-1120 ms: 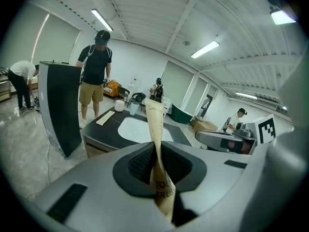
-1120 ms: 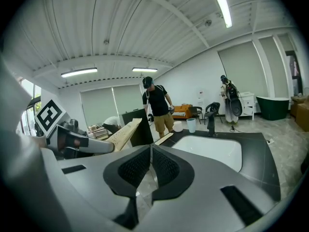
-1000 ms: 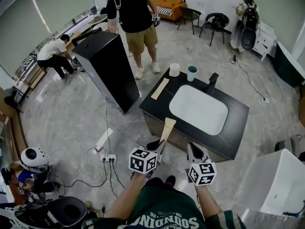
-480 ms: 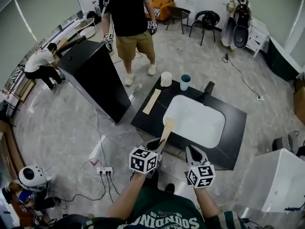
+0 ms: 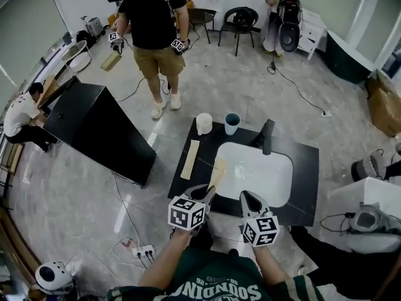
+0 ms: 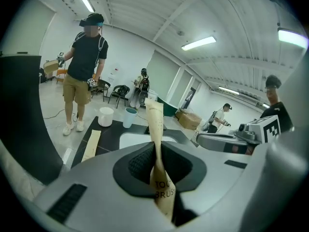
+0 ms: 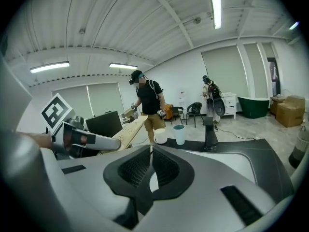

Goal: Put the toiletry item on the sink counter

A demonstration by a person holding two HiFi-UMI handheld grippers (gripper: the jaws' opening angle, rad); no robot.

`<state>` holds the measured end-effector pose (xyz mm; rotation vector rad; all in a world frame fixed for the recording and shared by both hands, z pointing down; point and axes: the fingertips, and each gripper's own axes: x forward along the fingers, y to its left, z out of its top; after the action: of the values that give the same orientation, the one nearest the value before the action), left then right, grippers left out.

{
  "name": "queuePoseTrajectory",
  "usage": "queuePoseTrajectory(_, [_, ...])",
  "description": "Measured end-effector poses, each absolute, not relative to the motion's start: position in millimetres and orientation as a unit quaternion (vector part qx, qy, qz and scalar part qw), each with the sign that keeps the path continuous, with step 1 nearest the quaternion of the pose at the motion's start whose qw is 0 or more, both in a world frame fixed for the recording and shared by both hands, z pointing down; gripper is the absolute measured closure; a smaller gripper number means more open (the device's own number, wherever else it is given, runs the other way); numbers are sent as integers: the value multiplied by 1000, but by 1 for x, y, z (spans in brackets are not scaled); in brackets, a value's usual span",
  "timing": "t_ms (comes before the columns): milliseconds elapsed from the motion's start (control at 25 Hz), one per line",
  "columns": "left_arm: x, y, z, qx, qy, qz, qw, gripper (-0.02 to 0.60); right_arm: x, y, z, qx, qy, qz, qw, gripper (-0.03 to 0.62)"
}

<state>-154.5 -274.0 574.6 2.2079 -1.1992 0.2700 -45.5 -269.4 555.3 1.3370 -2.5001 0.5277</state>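
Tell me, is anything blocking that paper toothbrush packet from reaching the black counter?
Nothing visible does. The toothbrush packet, pinched by the left gripper, hangs over the front edge of the counter, which is bare there. A second packet lies further left, clear of it.

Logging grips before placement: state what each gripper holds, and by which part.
Left gripper: toothbrush packet, clamped near its printed end, the rest sticking out ahead. Right gripper: jaws together, nothing held.
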Motion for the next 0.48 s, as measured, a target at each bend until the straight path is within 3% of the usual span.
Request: queuePoseTrajectory(480, [-193,-335,588,852,-405,115,312,538,-80,-318,559,514,-827,187,130,549])
